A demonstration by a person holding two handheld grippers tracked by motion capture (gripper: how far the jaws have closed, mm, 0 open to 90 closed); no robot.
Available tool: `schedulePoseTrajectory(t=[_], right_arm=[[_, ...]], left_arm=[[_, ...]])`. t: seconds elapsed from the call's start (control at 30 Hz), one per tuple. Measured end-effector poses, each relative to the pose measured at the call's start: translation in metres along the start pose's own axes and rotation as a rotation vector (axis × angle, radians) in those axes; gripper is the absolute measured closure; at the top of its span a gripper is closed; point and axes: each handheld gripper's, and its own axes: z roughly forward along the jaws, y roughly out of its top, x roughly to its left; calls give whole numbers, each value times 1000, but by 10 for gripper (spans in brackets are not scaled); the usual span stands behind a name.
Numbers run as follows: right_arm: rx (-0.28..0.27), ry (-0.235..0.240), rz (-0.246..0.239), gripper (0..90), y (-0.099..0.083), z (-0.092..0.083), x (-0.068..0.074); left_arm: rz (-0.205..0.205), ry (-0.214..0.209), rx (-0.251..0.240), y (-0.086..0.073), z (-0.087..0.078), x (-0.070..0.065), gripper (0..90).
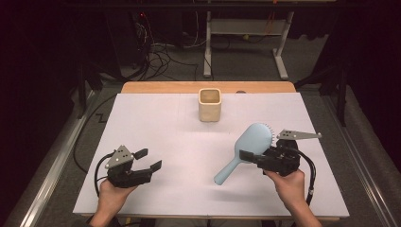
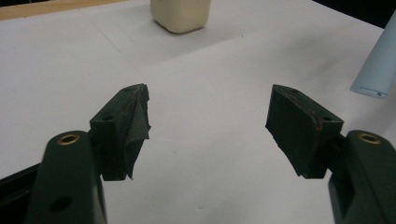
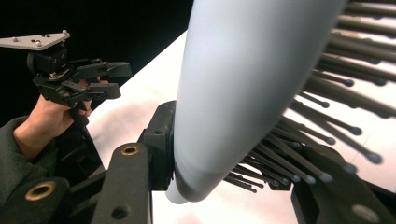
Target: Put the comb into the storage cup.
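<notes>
Two grippers sit over the white tabletop [image 1: 165, 123] in the high view: the left gripper [image 1: 147, 160], near left, has its fingers spread and empty; the right gripper [image 1: 253, 156], near right, clamps a blue brush [image 1: 248, 144], handle slanting toward the near middle. A cup [image 1: 209, 104] stands far centre.

Left gripper view: fingers [image 2: 125, 130] wide apart over bare tabletop.

Right gripper view: fingers [image 3: 159, 144] pinch the brush [image 3: 233, 84] head, bristles right.
</notes>
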Motion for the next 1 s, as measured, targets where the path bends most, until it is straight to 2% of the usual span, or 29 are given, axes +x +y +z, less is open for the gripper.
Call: schedulePoseTrajectory(t=[0.37, 0.63, 1.0], right_arm=[[12, -45, -21, 554, 12, -5, -2], [12, -77, -35, 554, 23, -11, -5], [19, -104, -44, 555, 37, -15, -11]], left_arm=[[-25, 16, -5, -7, -2, 7, 306], [-23, 30, 2, -13, -1, 8, 309], [-63, 68, -12, -27, -7, 16, 312]])
